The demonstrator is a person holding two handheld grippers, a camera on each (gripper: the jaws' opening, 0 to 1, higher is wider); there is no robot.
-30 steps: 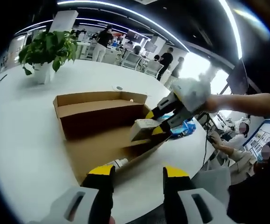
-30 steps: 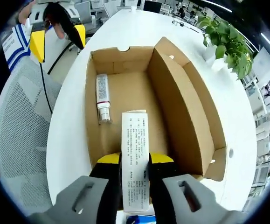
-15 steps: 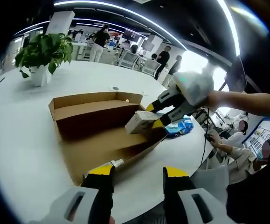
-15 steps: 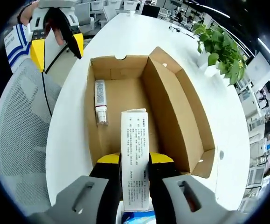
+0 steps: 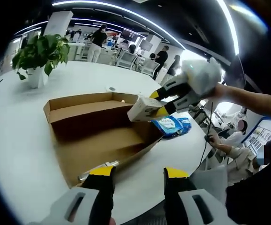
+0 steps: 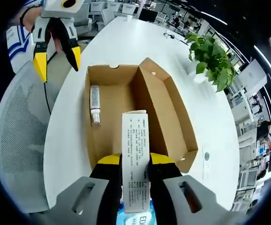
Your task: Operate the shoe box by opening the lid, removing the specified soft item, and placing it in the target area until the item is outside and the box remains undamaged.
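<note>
Our right gripper [image 6: 135,161] is clamped on the small printed carton [image 6: 135,164], whose long axis runs forward along the jaws. We hold it clear above the near end of the open shoe box [image 6: 161,110]. A tube [image 6: 94,104] lies on the box floor. Our left gripper [image 6: 55,47] hangs beyond the far end, jaws spread and empty. The blue packet [image 5: 172,125] lies beside the box, nearer the right gripper.

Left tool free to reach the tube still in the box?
Probably yes. The left tool hangs open and empty near the box end where the tube lies, lid up, nothing over it. The right tool holds the carton clear.
</note>
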